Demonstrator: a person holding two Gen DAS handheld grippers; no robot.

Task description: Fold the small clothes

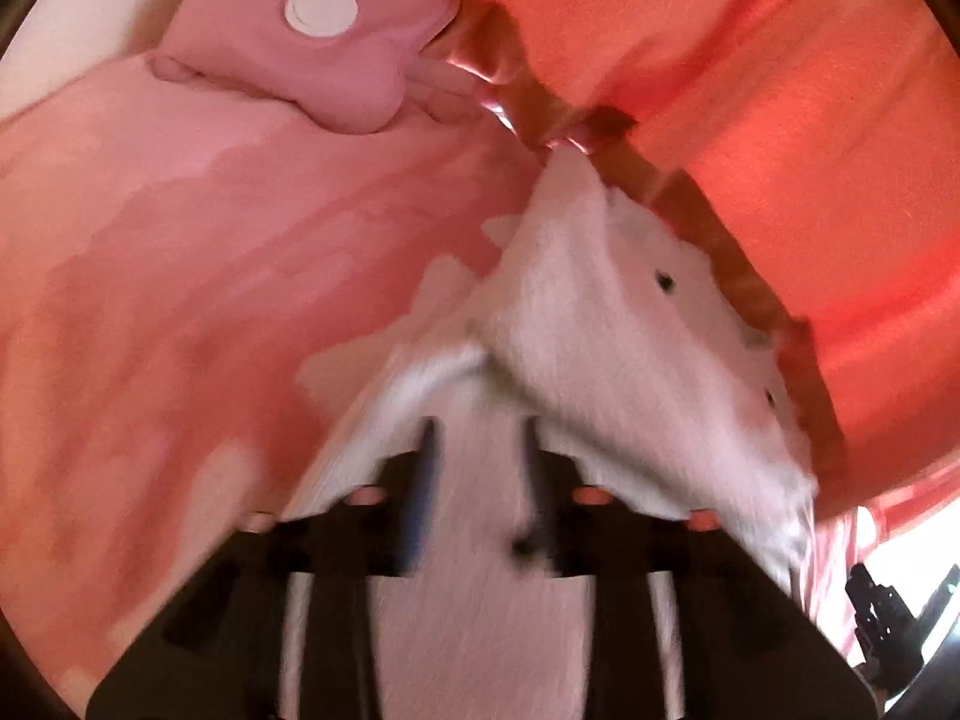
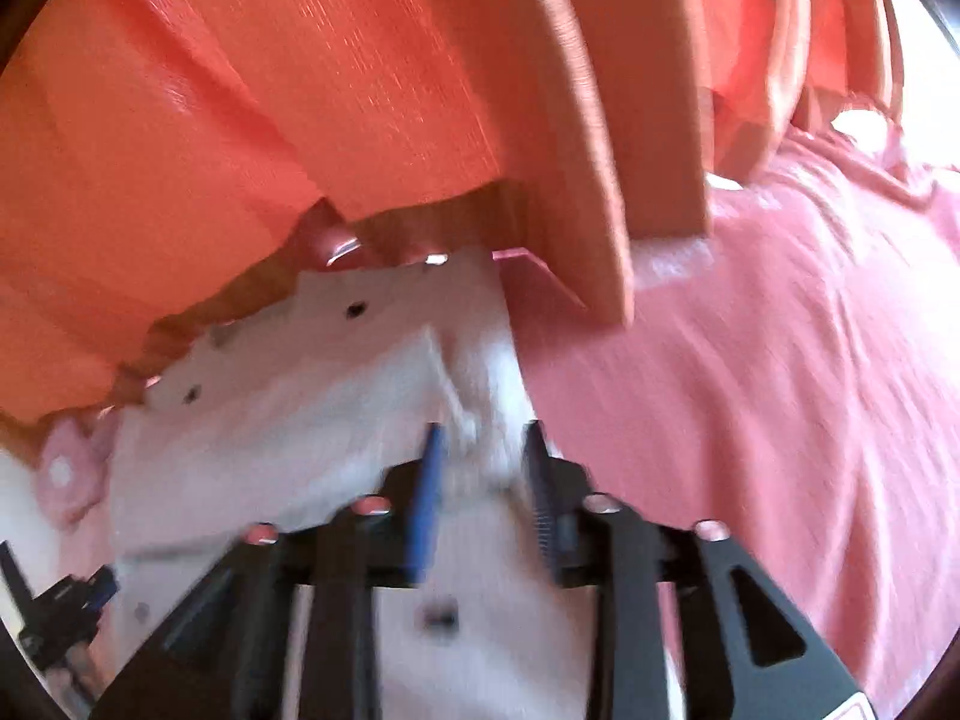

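A small white garment (image 1: 600, 324) with dark snap buttons lies on a pink bedsheet (image 1: 180, 276). My left gripper (image 1: 477, 438) has white cloth between its fingers and appears shut on the garment's edge. In the right wrist view the same white garment (image 2: 312, 414) spreads to the left, and my right gripper (image 2: 483, 444) holds a bunched fold of it between its blue-padded fingers. Each gripper shows at the edge of the other's view: the right one (image 1: 888, 618) and the left one (image 2: 66, 606). Both views are motion-blurred.
An orange curtain or headboard cloth (image 1: 750, 90) hangs behind the garment. A pink pillow-like item with a white round patch (image 1: 321, 9) lies at the far left. A wooden post (image 2: 600, 138) stands close beyond the right gripper. Pink sheet (image 2: 750, 390) extends to the right.
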